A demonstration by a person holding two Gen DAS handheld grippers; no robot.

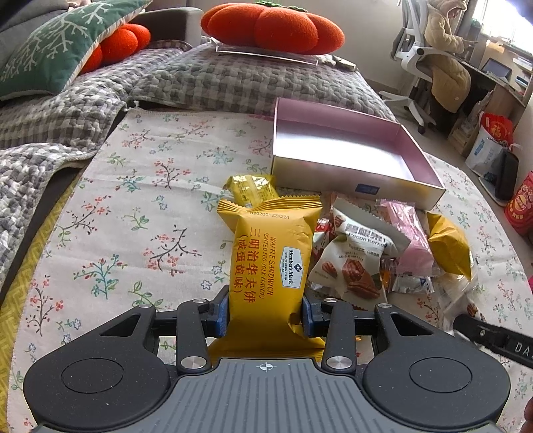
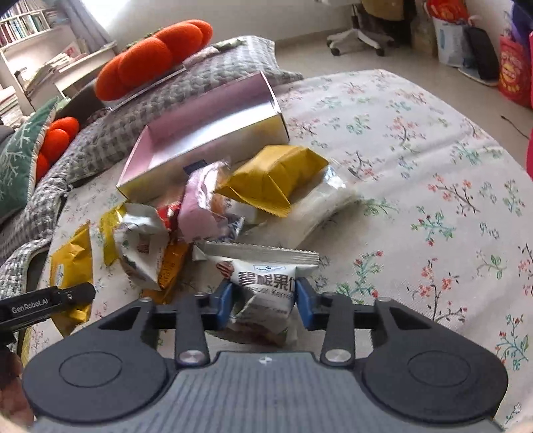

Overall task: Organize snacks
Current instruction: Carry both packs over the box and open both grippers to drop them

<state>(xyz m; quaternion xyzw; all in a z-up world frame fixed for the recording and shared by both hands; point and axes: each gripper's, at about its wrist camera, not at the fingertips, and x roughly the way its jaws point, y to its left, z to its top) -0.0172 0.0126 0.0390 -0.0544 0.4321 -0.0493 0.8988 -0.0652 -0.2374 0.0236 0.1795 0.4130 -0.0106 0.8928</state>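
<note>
Two snack packs are in my grippers right now. My left gripper (image 1: pixel 265 314) is clamped on a yellow waffle pack (image 1: pixel 271 263), pads pressing both sides near its bottom end, the pack standing up ahead of the fingers over the flowered cloth (image 1: pixel 150 206). My right gripper (image 2: pixel 263 304) sits around a white pecan pack (image 2: pixel 263 286); the blue pads (image 2: pixel 225 304) are right at its sides, jaws partly apart, can't tell whether they're pressing or only touching. That pack's lower end looks crumpled btwn the fingers.

The rest of the snacks sit in a loose pile (image 1: pixel 376 246) in the middle of the cloth: more white pecan packs, a pink wrapper (image 1: pixel 406 233), another yellow pack (image 2: pixel 276 175) on top of a clear bag (image 2: pixel 326 196), plus a small yellow one (image 1: pixel 250 188) just beyond my left pack. The open box (image 1: pixel 353 186), pink inside and empty, lies just behind the pile, touching its far edge.

Beyond the cloth: gray checked blanket (image 1: pixel 213 80), orange pumpkin cushion (image 1: pixel 273 28), green pillow (image 1: pixel 50 50). A person in a tan coat (image 1: pixel 444 56) sits at a desk, far right.
</note>
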